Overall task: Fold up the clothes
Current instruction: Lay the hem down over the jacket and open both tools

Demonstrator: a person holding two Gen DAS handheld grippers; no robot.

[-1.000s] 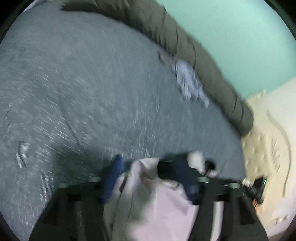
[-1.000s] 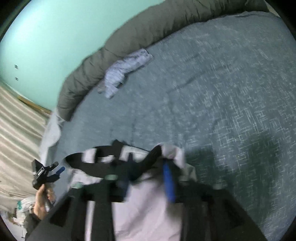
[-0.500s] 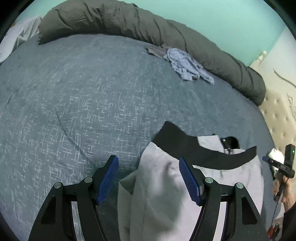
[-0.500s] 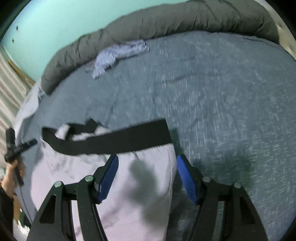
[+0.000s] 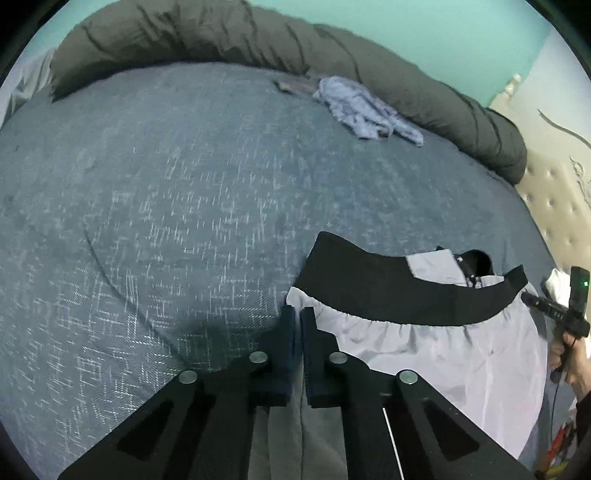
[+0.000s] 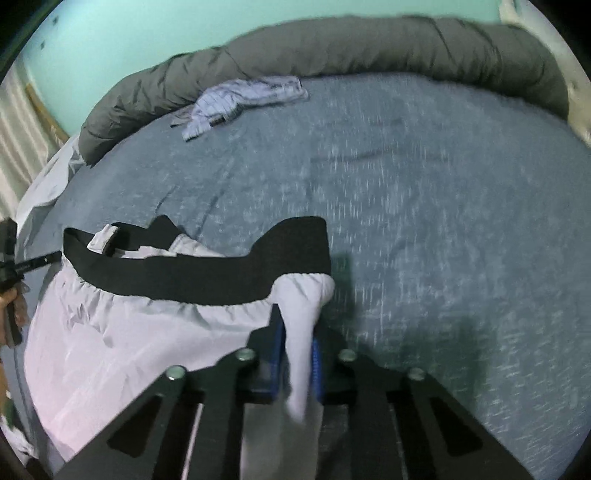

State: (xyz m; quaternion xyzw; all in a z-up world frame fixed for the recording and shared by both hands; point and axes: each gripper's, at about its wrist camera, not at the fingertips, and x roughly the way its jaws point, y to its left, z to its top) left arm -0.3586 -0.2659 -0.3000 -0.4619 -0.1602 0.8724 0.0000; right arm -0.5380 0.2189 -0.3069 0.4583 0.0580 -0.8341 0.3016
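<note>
Pale lilac shorts (image 5: pixel 424 354) with a broad black waistband (image 5: pixel 388 291) lie spread on the blue-grey bed (image 5: pixel 147 184). My left gripper (image 5: pixel 298 317) is shut on the shorts' side edge just below the waistband's left end. In the right wrist view the same shorts (image 6: pixel 129 332) stretch away to the left. My right gripper (image 6: pixel 297 332) is shut on a pinched fold of pale cloth under the waistband (image 6: pixel 207 277) at its right end. Each view shows the other gripper held in a hand at the frame's edge.
A crumpled blue striped garment (image 5: pixel 364 107) (image 6: pixel 243 98) lies at the far side of the bed. Behind it a rolled grey duvet (image 5: pixel 221 33) (image 6: pixel 369 48) runs along the teal wall. A tufted beige headboard (image 5: pixel 554 206) stands at the right.
Half a second ago both grippers stood open astride the shorts' upper corners. Both have now shut on the cloth. The shorts lie flatter and wider than a second ago.
</note>
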